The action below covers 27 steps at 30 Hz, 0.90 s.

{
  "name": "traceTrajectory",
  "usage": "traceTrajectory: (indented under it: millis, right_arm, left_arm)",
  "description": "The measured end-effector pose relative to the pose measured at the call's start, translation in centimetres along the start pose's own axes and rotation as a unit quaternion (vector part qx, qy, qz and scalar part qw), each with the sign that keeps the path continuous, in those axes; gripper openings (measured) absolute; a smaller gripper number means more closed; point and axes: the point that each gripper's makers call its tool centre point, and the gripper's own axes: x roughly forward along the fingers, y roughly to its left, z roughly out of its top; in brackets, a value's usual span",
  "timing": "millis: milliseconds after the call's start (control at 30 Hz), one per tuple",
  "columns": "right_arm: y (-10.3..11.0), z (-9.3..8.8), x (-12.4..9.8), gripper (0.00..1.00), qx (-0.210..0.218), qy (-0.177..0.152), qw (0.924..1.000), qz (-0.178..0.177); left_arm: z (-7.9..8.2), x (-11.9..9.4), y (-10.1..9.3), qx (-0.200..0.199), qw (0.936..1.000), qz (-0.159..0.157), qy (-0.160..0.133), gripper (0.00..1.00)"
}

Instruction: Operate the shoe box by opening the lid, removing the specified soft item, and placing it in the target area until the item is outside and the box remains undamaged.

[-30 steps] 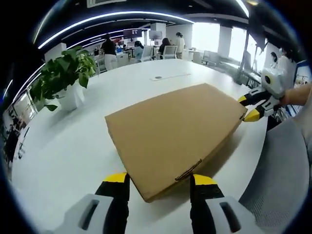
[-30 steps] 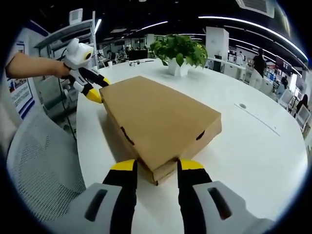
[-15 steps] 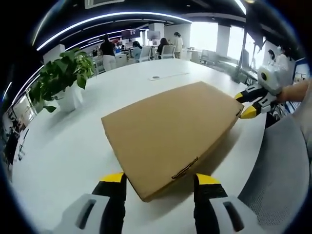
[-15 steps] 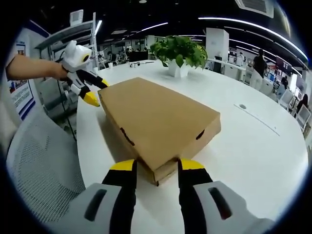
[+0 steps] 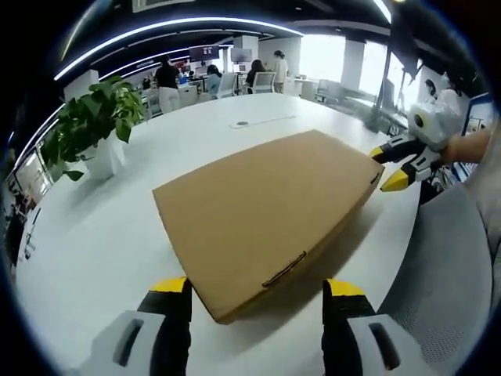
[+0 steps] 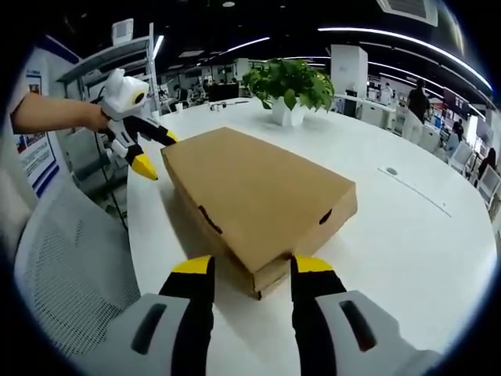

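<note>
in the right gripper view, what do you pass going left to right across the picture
grey mesh office chair → yellow-tipped left claw held by a person's hand → closed brown cardboard shoe box → small round grey port in the white table

A plain tan box (image 5: 262,210) lies on a white counter (image 5: 102,235), beside a green plant (image 6: 288,81) in a white pot (image 6: 283,111), grey mesh chair (image 6: 66,274), yellow-tipped black grippers (image 5: 254,301).
</note>
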Motion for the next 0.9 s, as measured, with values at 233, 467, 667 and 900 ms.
traceTrajectory:
  millis: [233,467,667,900]
  right_arm:
    - [0.2,0.6,-0.5,0.36,0.0,-0.006,1.0,0.0]
    - [0.4,1.4,-1.0,0.37,-0.008,-0.011,0.9999,-0.001]
    - [0.4,2.1,-1.5,0.37,-0.011,-0.013,0.9999,-0.002]
    - [0.4,3.1,-2.1,0.38,-0.015,-0.021,0.9997,-0.003]
  left_arm:
    - [0.3,-0.4,0.1,0.012,0.9999,0.006,-0.005,0.68]
    - [1.1,-1.1,0.0,0.011,0.9997,0.01,-0.018,0.68]
    - [1.5,-1.5,0.0,0.02,0.9994,0.015,-0.022,0.69]
    - [2.5,-2.2,0.2,0.024,0.9988,0.023,-0.035,0.68]
